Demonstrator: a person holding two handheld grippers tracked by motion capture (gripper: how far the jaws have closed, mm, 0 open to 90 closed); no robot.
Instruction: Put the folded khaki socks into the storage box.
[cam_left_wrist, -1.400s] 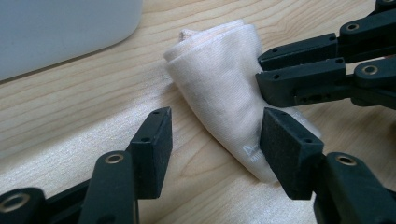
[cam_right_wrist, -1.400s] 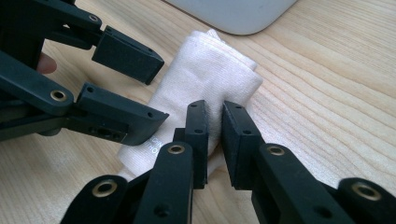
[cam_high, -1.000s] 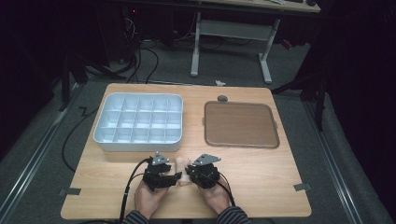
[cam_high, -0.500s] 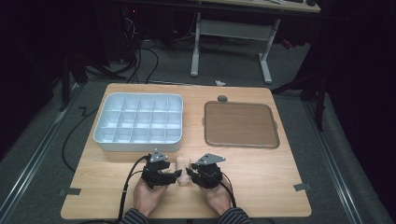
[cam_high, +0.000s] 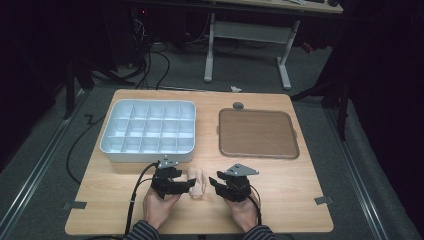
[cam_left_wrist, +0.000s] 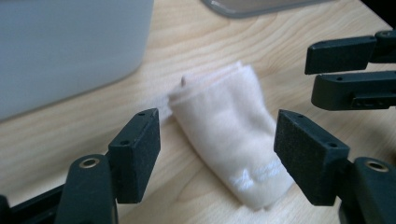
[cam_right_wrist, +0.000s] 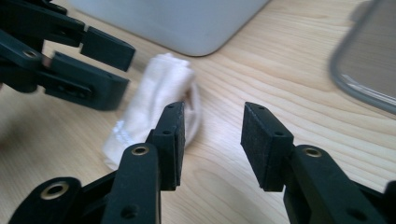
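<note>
A folded cream cloth (cam_high: 197, 182) is shown lying on the tabletop (cam_high: 300, 175) at lower centre of the high view, between the left gripper (cam_high: 188, 185) and right gripper (cam_high: 213, 183). Both pairs of jaws, just opened further, are seen parted and gripping nothing.

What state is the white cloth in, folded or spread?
Folded: the white cloth lies on the table as a compact bundle, layered edges showing at one end.

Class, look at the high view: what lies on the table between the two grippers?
A rolled cream cloth lies on the wooden table between the left gripper and right gripper, as the high view shows.
</note>
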